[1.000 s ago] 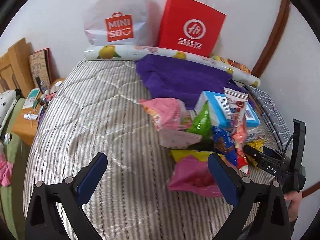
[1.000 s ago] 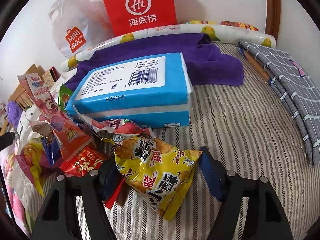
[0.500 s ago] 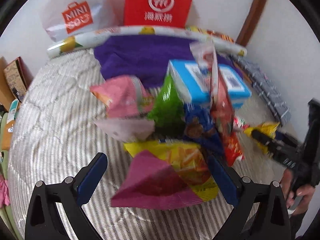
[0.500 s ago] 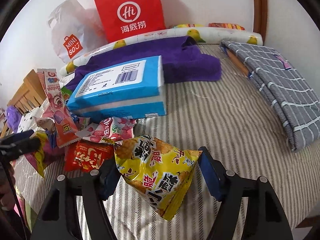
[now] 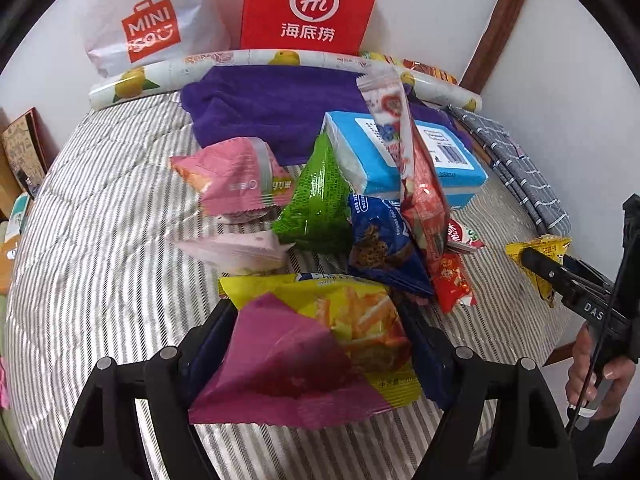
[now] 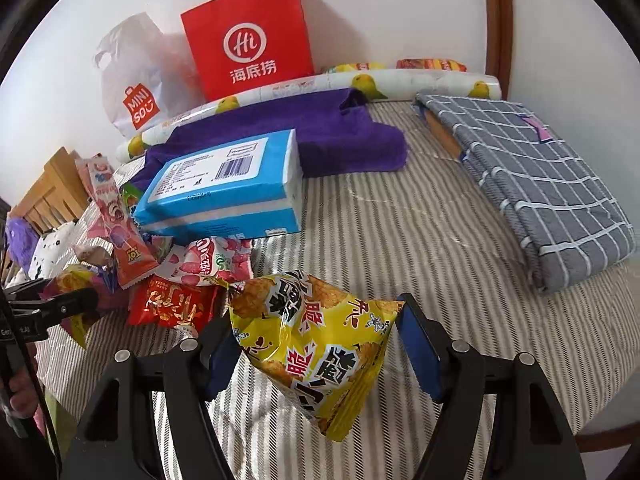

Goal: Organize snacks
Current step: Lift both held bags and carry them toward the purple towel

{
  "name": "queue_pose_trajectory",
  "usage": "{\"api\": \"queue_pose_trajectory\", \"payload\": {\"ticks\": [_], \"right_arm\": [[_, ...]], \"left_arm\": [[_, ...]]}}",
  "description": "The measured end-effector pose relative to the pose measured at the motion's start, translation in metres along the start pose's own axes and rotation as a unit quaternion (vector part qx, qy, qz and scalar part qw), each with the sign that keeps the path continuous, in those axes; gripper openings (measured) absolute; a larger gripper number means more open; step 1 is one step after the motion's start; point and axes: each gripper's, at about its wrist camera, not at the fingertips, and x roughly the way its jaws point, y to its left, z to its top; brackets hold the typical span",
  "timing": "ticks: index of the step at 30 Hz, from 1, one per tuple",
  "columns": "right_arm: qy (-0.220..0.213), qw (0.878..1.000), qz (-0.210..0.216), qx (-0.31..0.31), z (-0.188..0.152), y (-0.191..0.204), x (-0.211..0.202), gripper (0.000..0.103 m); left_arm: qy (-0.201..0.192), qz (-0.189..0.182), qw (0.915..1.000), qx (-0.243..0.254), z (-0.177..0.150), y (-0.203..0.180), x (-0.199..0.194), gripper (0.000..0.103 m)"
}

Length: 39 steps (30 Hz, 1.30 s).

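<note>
A pile of snack bags lies on a striped bed cover [image 5: 100,240]. My left gripper [image 5: 320,344] is shut on a magenta and yellow snack bag [image 5: 304,356] at the pile's near edge. My right gripper [image 6: 320,344] is shut on a yellow snack bag [image 6: 316,340] and holds it above the bed; it also shows in the left wrist view [image 5: 548,256]. Behind lie a green bag [image 5: 316,204], a pink bag [image 5: 236,176], a blue bag [image 5: 380,240], a tall red and pink bag [image 5: 412,168] and a small red bag [image 6: 172,304].
A blue tissue pack [image 6: 228,188] lies on a purple towel [image 6: 320,132]. A red paper bag [image 6: 248,40] and a white plastic bag [image 6: 136,80] stand at the wall behind a lemon-print roll [image 6: 420,80]. A folded grey checked cloth [image 6: 540,184] lies right.
My left gripper moved forward to the pile and closed on the magenta and yellow bag. My right gripper drew back and up from the pile with the yellow bag.
</note>
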Motion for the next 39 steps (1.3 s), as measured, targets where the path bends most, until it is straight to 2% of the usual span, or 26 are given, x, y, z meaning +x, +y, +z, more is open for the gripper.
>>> {"api": "queue_pose_trajectory", "payload": {"ticks": [8, 22, 29, 39], "right_arm": [[-0.011, 1.0, -0.008, 0.012, 0.0, -0.003, -0.018, 0.072], [-0.03, 0.999, 0.011, -0.006, -0.002, 0.015, -0.044, 0.072], [-0.043, 0.999, 0.017, -0.006, 0.001, 0.017, -0.06, 0.072], [-0.057, 0.998, 0.033, -0.011, 0.025, 0.028, -0.077, 0.072]], "left_arm": [[-0.027, 0.002, 0.9996, -0.009, -0.011, 0.003, -0.035, 0.079], [-0.065, 0.009, 0.9977, -0.018, -0.013, -0.001, -0.076, 0.079], [-0.068, -0.005, 0.9976, -0.011, -0.001, -0.018, -0.077, 0.079], [-0.07, -0.029, 0.9971, 0.001, 0.029, -0.042, -0.076, 0.079]]}}
